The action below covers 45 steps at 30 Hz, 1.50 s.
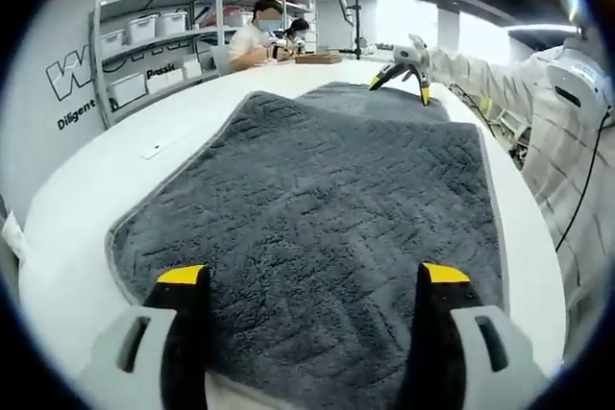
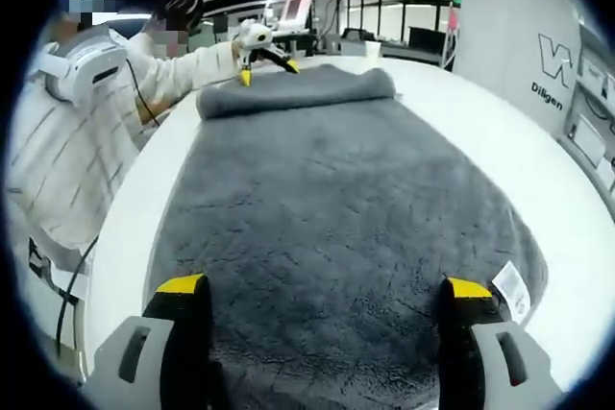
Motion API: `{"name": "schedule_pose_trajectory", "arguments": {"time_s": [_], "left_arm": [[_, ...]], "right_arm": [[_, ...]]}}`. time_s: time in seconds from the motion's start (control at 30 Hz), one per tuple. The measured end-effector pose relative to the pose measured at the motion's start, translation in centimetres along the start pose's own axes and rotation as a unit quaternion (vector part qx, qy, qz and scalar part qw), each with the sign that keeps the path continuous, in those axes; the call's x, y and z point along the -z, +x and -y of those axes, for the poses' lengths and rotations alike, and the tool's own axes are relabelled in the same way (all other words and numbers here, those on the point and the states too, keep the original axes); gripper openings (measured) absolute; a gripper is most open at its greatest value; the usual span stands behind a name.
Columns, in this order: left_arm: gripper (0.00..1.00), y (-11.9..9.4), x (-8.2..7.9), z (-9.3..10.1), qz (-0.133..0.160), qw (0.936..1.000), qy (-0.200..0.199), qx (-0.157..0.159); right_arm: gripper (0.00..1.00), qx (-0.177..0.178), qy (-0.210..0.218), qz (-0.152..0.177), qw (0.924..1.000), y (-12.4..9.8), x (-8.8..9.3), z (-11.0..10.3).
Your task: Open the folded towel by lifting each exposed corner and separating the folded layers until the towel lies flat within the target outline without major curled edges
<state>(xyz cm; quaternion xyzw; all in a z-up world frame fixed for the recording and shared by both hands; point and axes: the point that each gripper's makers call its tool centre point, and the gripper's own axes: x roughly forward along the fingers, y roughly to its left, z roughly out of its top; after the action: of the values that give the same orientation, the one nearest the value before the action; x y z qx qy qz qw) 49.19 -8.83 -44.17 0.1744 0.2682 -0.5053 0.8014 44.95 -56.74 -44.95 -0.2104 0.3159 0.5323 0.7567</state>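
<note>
While the dark grey towel (image 1: 317, 208) lies spread over the white worktop (image 1: 86, 208), both grippers sit at opposite ends of it.

Left gripper (image 1: 312, 280): jaws spread wide, yellow tips resting low over the near edge of the towel, nothing between them. In the right gripper view the same gripper (image 2: 264, 66) shows at the far end, held out on a long-sleeved arm (image 2: 183, 64) reaching in from the left, jaws apart, tips down at a thick rolled fold (image 2: 298, 88) of the towel. Contact with the fold: cannot tell.

Right gripper (image 2: 322, 290): jaws likewise spread wide, tips low over its own end of the towel, gripping nothing. In the left gripper view it (image 1: 404, 72) sits at the far end, sleeve extended from the right, jaws open and angled down at the far edge of the towel.

Edges: in the left gripper view the towel's pale border (image 1: 125, 228) runs along the left side, with a rounded near-left corner; the far end looks doubled over. In the right gripper view a white care label (image 2: 514, 287) lies at the near right corner, just beside the right jaw.

Open room: bare worktop on both long sides of the towel. Shelving with white bins (image 1: 144, 36) stands against the wall beyond; people (image 1: 255, 36) sit at a far bench.
</note>
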Motion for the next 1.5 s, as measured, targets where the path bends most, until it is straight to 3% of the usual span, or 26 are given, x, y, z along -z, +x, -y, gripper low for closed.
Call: {"name": "schedule_pose_trajectory", "arguments": {"time_s": [0.93, 1.1, 1.2, 1.33, 1.4, 1.5], "left_arm": [[0.86, -1.1, 0.9, -0.9, -0.014, 0.9999, -0.002, -0.003], [0.87, -1.0, 0.6, -0.8, -0.025, 0.9996, 0.001, -0.011], [0.87, -1.1, -0.6, -0.6, -0.001, 0.9998, -0.008, -0.02], [0.85, -1.9, -3.4, 0.1, 0.059, 0.997, -0.037, -0.033], [0.81, -2.7, -4.2, 0.2, 0.063, 0.9946, -0.056, -0.061], [0.84, -3.5, -4.9, 0.5, 0.073, 0.9913, -0.054, -0.095]], "right_arm": [[0.99, 0.002, 0.003, -0.037, 0.9993, -1.7, 1.7, 0.6], [0.99, 0.006, 0.018, -0.04, 0.999, -1.6, 1.2, 0.3], [0.95, 0.021, 0.046, -0.041, 0.9979, -1.9, 1.0, 0.2], [0.78, 0.049, 0.098, 0.006, 0.994, -3.2, -0.3, 0.1], [0.75, 0.055, 0.08, 0.017, 0.9951, -3.7, -0.7, -0.7], [0.77, 0.076, 0.087, 0.025, 0.993, -4.2, -1.1, -1.6]]}}
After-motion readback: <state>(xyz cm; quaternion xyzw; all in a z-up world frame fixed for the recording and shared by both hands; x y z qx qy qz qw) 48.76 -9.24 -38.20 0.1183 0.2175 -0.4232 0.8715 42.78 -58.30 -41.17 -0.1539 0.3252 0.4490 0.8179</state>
